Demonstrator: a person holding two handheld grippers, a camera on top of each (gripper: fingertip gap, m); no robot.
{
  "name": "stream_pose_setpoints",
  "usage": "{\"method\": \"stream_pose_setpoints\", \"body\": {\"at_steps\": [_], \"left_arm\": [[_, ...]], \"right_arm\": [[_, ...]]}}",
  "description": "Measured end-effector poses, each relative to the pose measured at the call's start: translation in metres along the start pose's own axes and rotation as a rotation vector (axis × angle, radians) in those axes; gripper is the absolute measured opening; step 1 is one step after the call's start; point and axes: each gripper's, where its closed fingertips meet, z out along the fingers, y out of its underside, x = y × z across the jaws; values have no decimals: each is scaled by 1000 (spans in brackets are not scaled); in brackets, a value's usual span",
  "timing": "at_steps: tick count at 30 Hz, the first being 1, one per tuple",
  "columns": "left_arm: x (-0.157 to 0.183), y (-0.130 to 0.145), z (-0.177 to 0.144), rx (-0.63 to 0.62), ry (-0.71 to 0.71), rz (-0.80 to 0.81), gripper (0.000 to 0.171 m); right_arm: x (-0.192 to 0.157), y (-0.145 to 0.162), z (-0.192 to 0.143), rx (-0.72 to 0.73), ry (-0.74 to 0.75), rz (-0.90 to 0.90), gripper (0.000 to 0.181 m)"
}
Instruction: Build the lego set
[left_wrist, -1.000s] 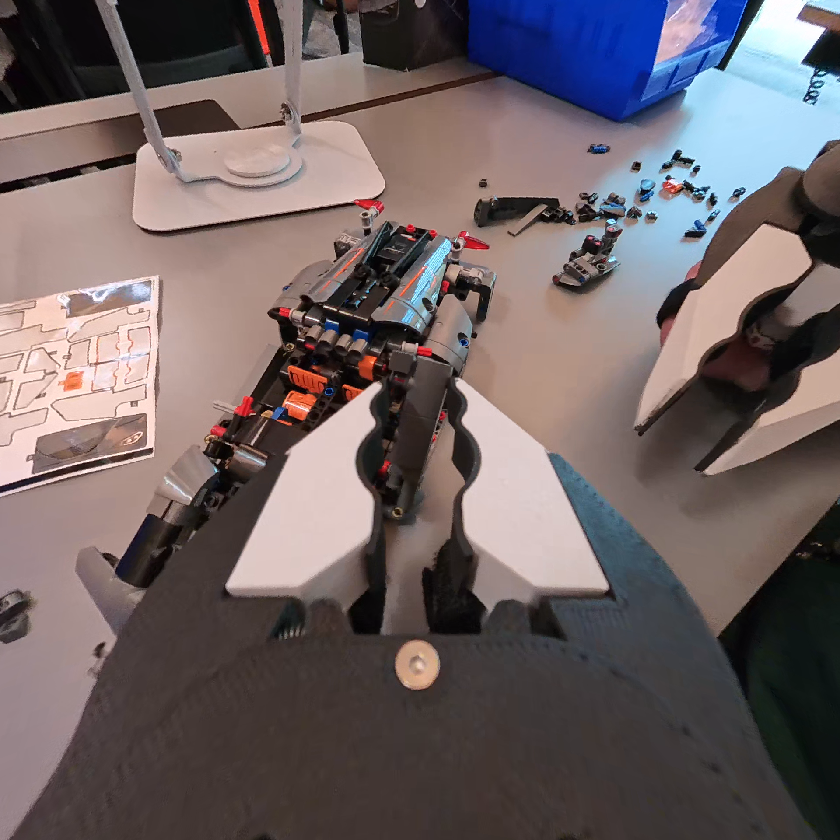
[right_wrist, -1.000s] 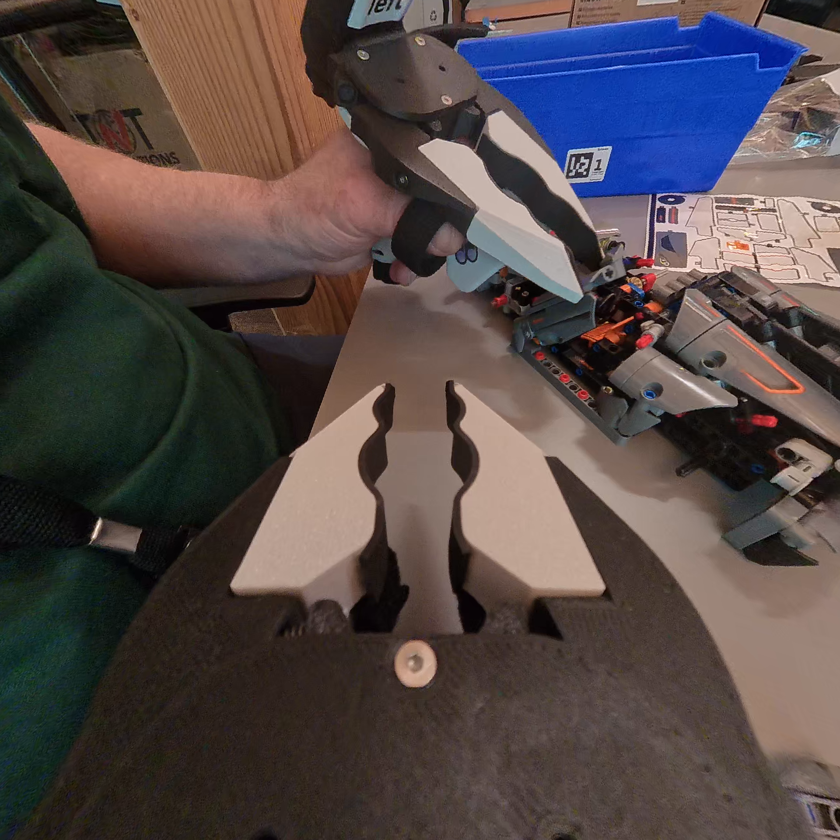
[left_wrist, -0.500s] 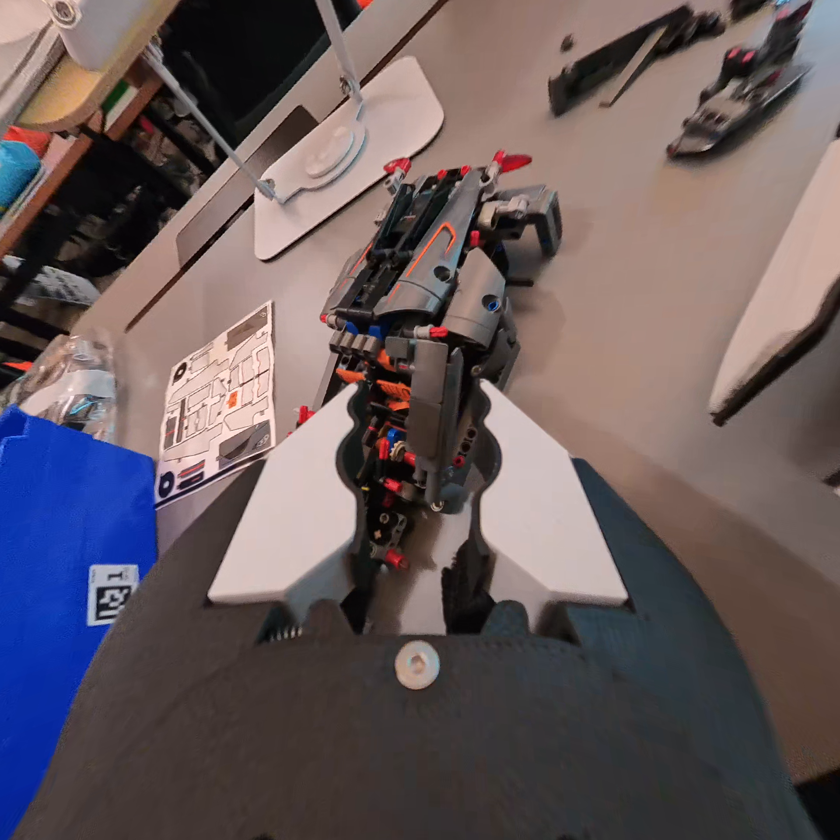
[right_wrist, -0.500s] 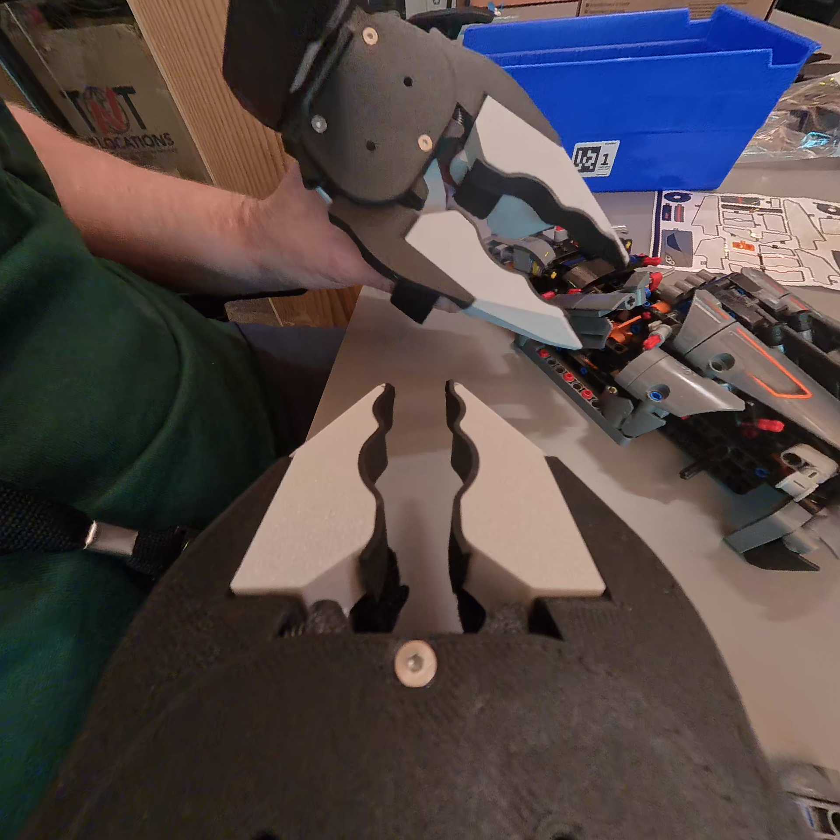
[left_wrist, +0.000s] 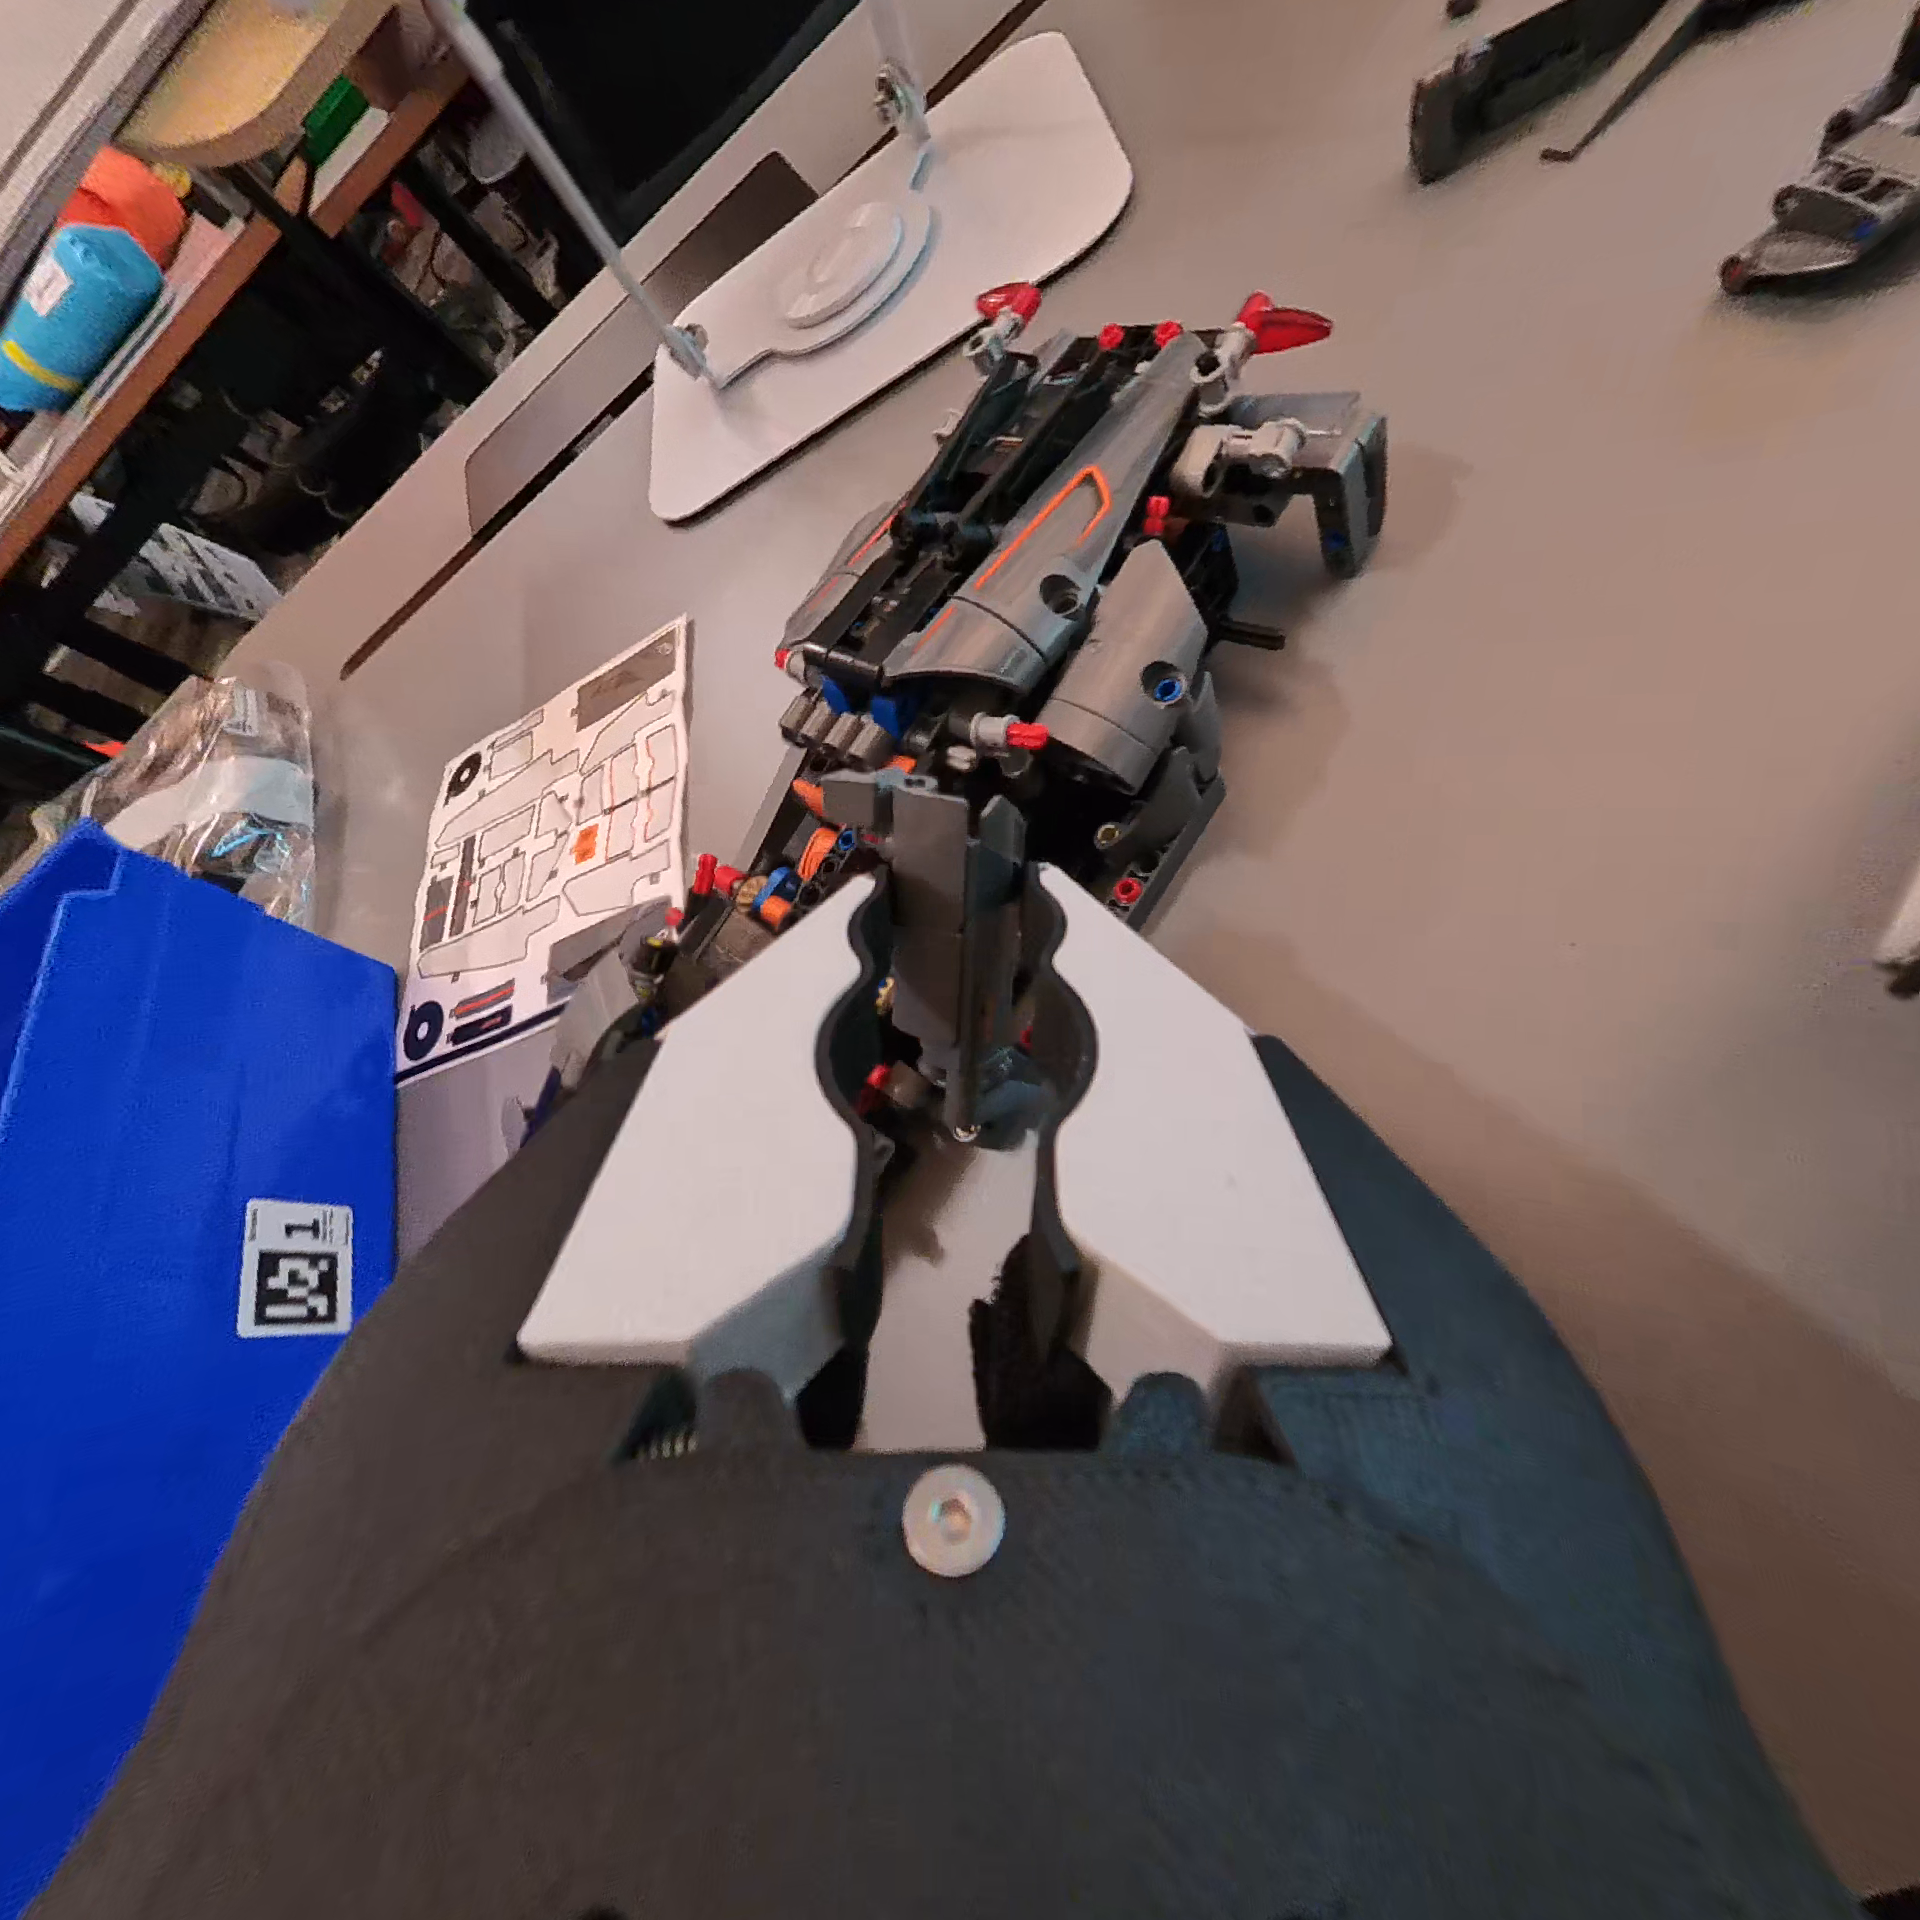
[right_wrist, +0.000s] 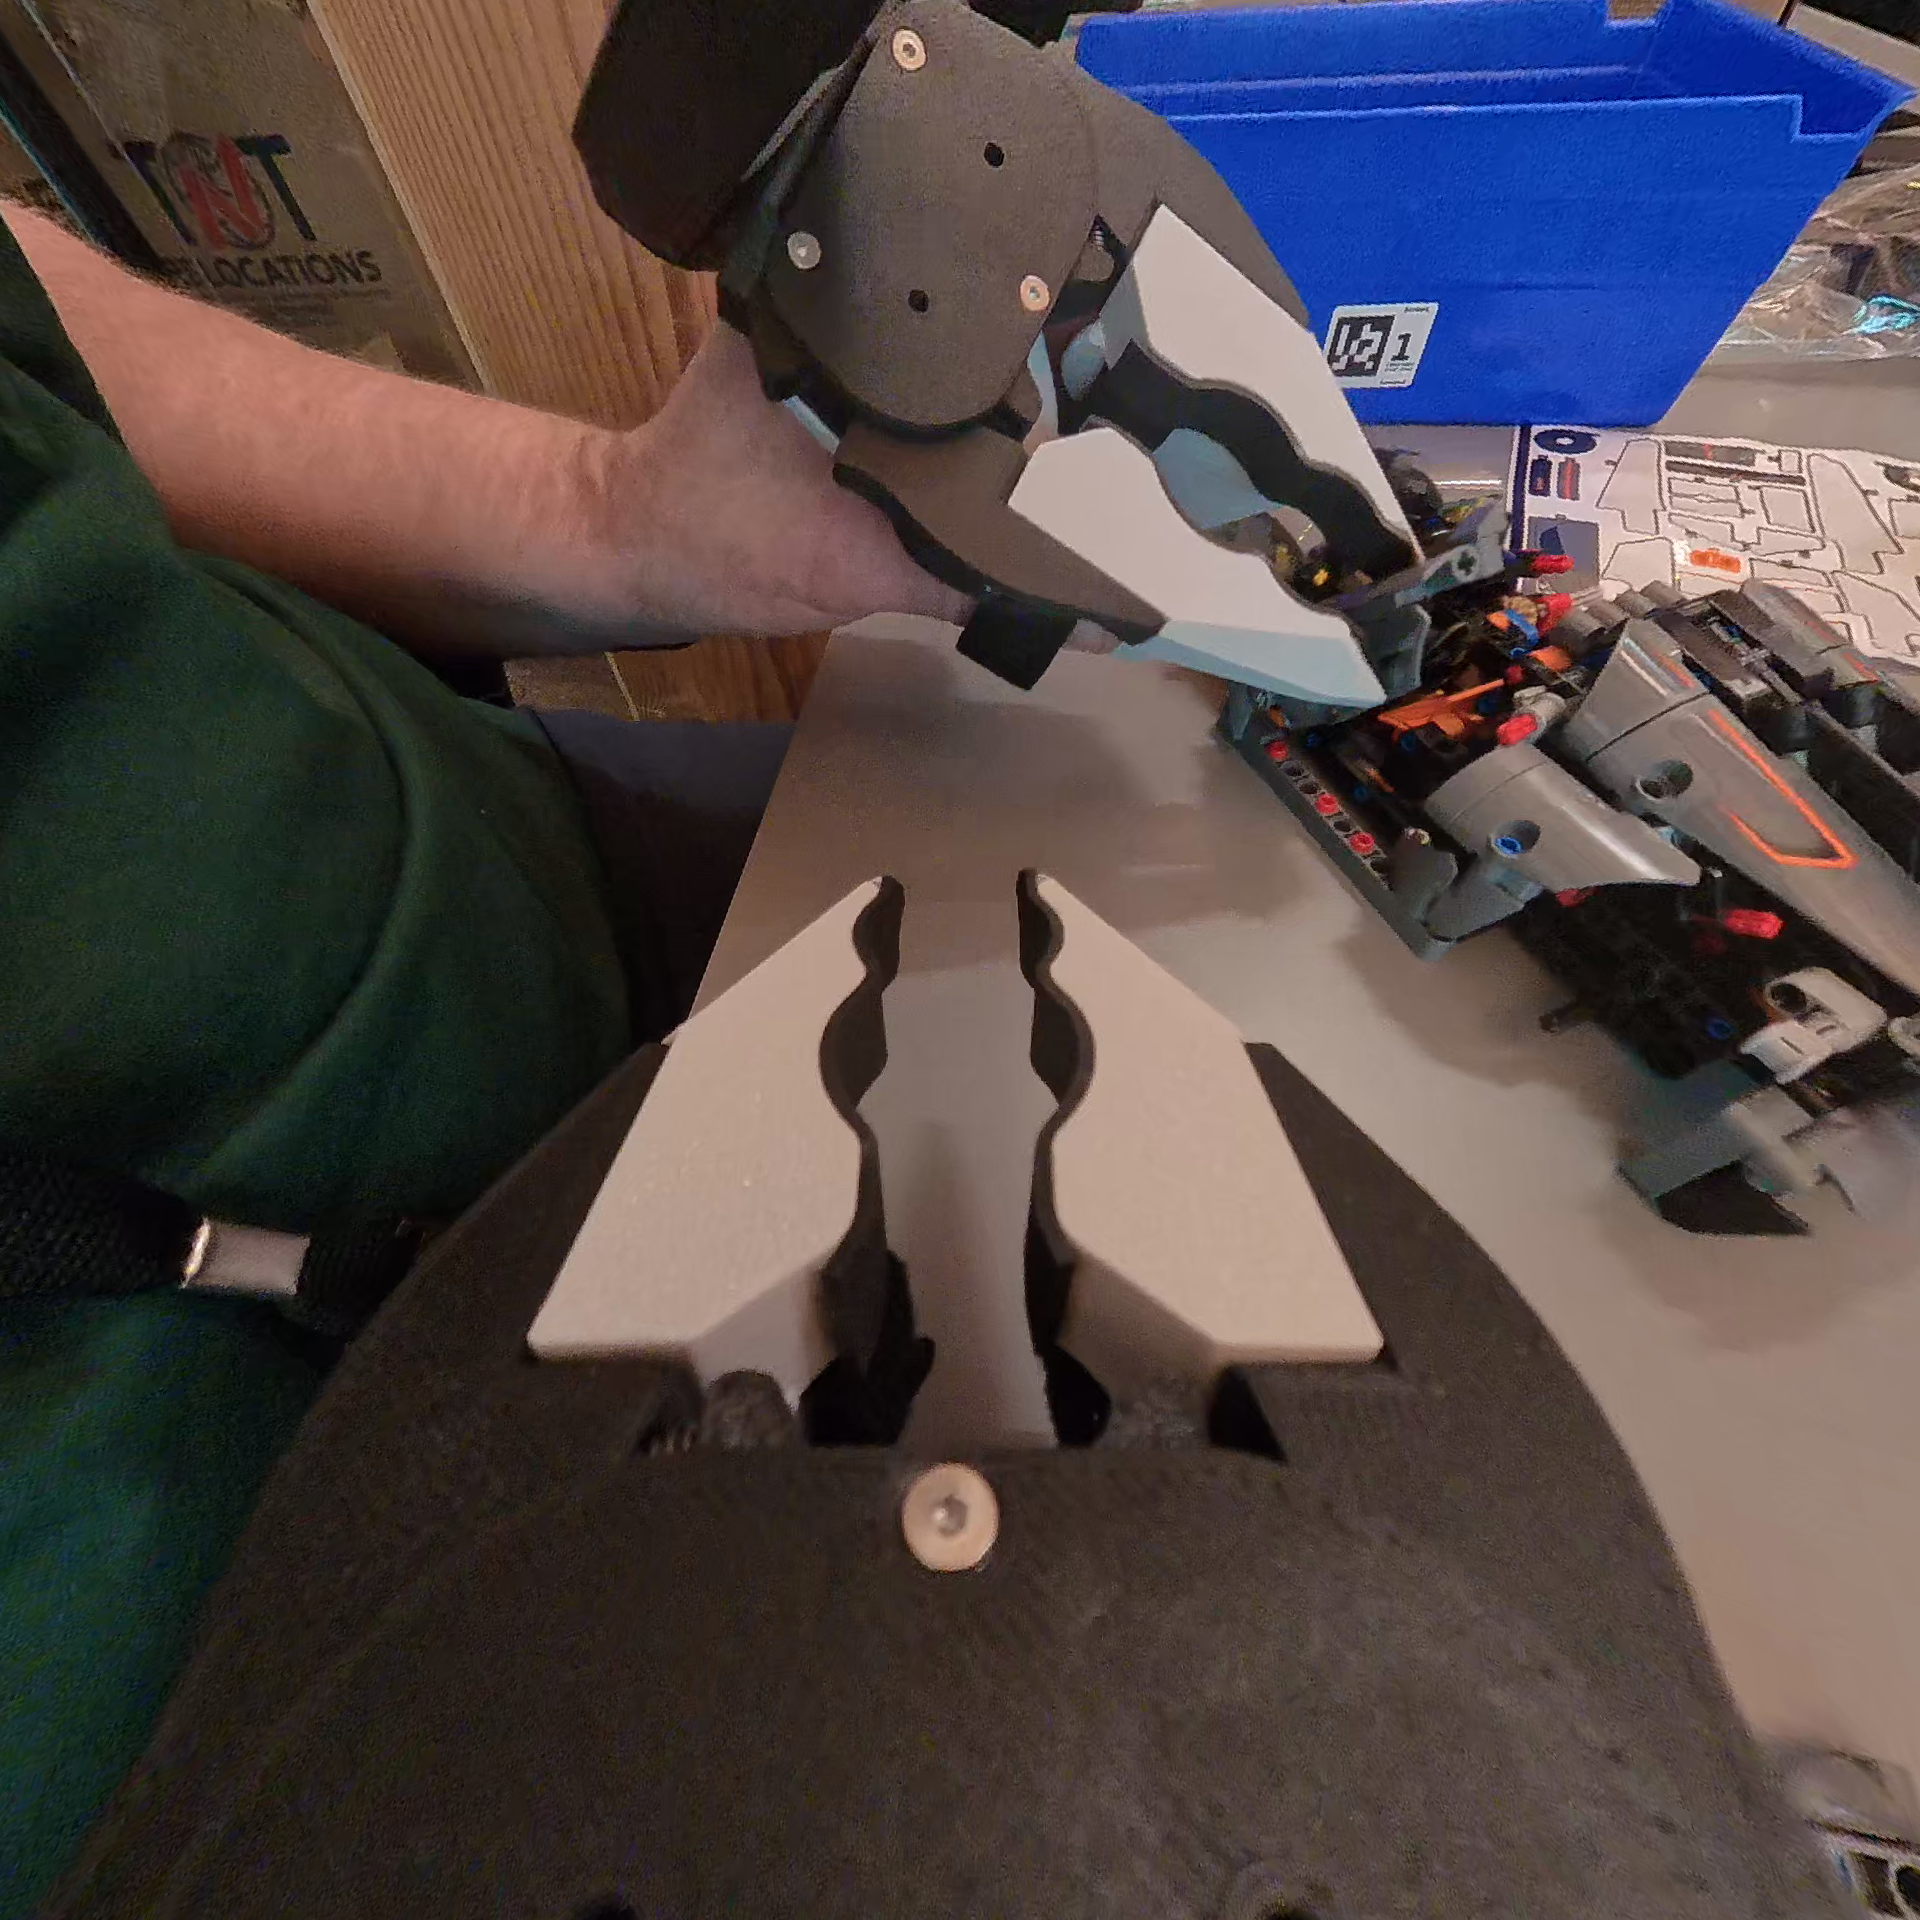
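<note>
The dark grey Lego vehicle model (left_wrist: 1039, 582) with orange stripes and red pins lies on the grey table (left_wrist: 1507, 831). My left gripper (left_wrist: 956, 894) is shut on an upright grey panel at the model's near end. In the right wrist view the left gripper (right_wrist: 1392, 623) comes down at a slant onto that end of the model (right_wrist: 1662, 790), with a hand (right_wrist: 727, 520) holding it. My right gripper (right_wrist: 958, 883) is open and empty. It hovers over the table's near edge, left of the model.
A blue bin (left_wrist: 156, 1143) stands at the left and also shows in the right wrist view (right_wrist: 1507, 208). A sticker sheet (left_wrist: 561, 831) lies beside the model, with a plastic bag (left_wrist: 208, 769) behind the bin. A white lamp base (left_wrist: 883, 260) and loose sub-assemblies (left_wrist: 1829, 208) lie beyond.
My left gripper has risen and rolled over while staying clamped on the model's end, so its view has swung towards the blue bin. The right gripper has not moved.
</note>
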Motion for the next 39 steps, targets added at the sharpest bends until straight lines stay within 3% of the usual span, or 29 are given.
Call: {"method": "stream_pose_setpoints", "body": {"at_steps": [9,39], "left_arm": [[-23,16,-2,22,-16,-136,25],[-40,21,-10,182,139,-550,24]], "right_arm": [[-1,1,1,-6,-2,-3,21],[-2,2,2,-13,-14,-2,20]]}}
